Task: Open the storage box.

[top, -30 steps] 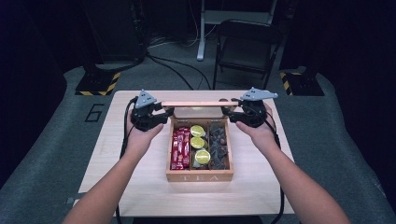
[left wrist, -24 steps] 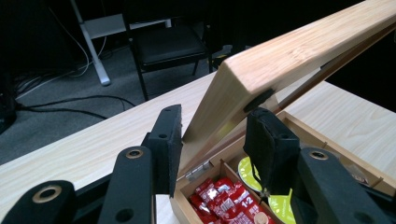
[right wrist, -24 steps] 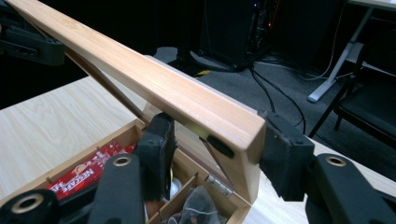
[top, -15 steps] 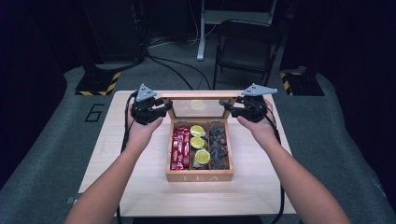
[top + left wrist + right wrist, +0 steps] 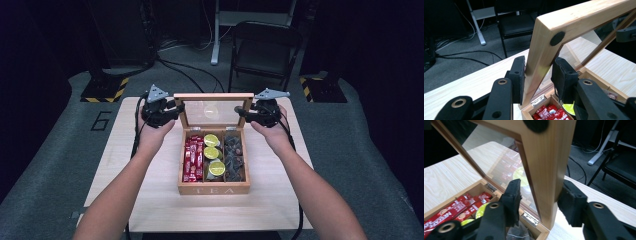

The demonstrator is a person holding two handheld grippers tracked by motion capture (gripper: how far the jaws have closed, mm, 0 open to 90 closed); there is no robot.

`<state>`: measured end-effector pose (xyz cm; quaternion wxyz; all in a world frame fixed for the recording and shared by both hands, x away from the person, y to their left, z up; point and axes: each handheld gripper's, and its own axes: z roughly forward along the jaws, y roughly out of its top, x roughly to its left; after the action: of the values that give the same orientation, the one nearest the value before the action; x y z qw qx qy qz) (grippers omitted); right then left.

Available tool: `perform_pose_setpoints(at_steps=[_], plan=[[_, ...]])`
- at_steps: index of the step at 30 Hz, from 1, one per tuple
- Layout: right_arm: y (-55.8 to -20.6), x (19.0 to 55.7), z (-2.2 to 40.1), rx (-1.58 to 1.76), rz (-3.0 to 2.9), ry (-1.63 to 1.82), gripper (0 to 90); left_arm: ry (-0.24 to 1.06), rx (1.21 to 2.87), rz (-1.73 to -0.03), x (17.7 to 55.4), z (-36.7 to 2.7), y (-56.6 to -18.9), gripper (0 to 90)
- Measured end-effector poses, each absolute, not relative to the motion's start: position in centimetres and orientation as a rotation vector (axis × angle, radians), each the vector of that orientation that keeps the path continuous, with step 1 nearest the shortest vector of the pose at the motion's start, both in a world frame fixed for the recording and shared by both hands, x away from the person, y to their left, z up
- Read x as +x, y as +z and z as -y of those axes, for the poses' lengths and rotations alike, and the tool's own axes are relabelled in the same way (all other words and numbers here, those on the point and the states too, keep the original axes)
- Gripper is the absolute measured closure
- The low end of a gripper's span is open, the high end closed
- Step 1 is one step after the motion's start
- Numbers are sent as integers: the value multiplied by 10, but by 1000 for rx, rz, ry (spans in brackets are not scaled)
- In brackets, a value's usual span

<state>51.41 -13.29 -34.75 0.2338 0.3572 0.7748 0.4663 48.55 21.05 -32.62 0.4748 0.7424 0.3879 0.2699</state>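
Two tongs grip the raised glass-paned lid [image 5: 212, 111] of a wooden tea box [image 5: 214, 189] on the worktop [image 5: 150, 200]. Left tongs [image 5: 172, 112] have just been closing with the lid's left frame edge between the pads, one pad touching, the other seemingly just off. Right tongs [image 5: 246, 114] have likewise been closing around the right frame edge. Below and between both tongs, the open box holds red sachets [image 5: 192, 159], lime-green packets [image 5: 212, 153] and dark tea bags [image 5: 233, 155].

Overhead looks forward; gripper views closely share lid [image 5: 213, 96]
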Motion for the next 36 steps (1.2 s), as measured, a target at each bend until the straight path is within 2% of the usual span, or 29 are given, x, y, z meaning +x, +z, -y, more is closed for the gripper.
perform_pose_setpoints(at_steps=[11, 18, 23, 36], plan=[[-349, 519, 132, 965, -2120, 1258, 578, 659, 1814, -951, 491, -210, -329, 623], [-349, 520, 132, 968, -2108, 1253, 579, 647, 1837, -973, 499, -208, -346, 605], [-349, 522, 131, 986, -2107, 1259, 579, 643, 1854, -991, 505, -208, -355, 625], [-359, 530, 129, 966, -2103, 1254, 512, 674, 1808, -1039, 512, -203, -358, 649]])
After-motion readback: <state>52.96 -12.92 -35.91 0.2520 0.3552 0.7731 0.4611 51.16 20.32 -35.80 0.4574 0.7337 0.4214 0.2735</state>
